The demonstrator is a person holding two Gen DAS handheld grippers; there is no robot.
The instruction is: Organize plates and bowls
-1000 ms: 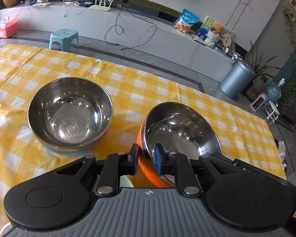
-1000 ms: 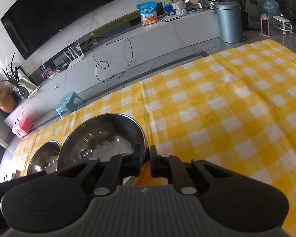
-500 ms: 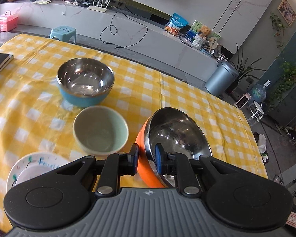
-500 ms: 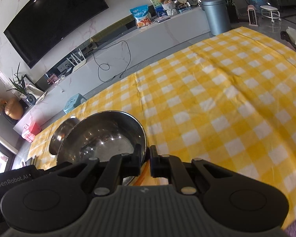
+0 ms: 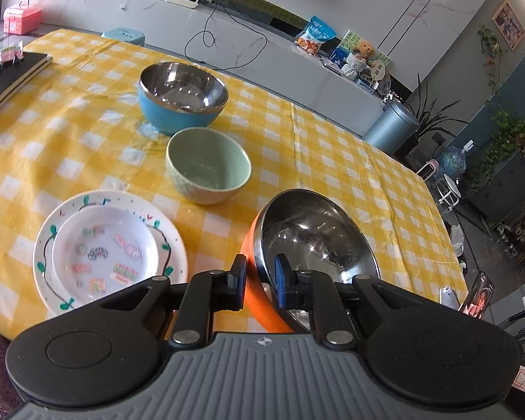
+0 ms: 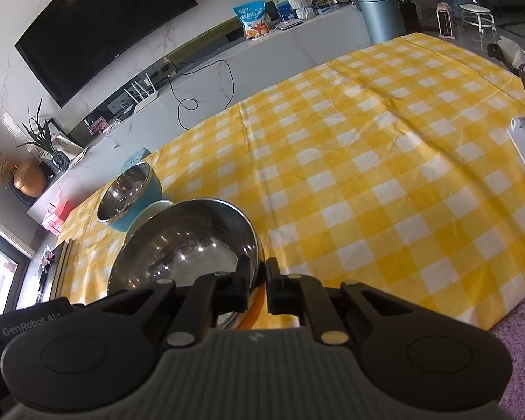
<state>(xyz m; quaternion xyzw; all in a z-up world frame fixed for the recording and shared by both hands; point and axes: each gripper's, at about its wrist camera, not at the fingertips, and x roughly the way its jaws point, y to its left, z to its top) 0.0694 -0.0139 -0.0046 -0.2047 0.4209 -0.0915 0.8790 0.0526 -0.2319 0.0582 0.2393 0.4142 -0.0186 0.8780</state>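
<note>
"GenRobot.AI" on left gripper (image 6: 35, 320)

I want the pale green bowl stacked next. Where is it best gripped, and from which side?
Grip the pale green bowl by its rim, one finger inside and one outside, as the left tongs do on the orange bowl. It sits upright and empty. Probably come from above at the camera-near rim: the blue bowl crowds its far side.

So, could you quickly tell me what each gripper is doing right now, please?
Left gripper: closed on the rim of the orange bowl.
Right gripper: closed on the same bowl's opposite rim.
</note>
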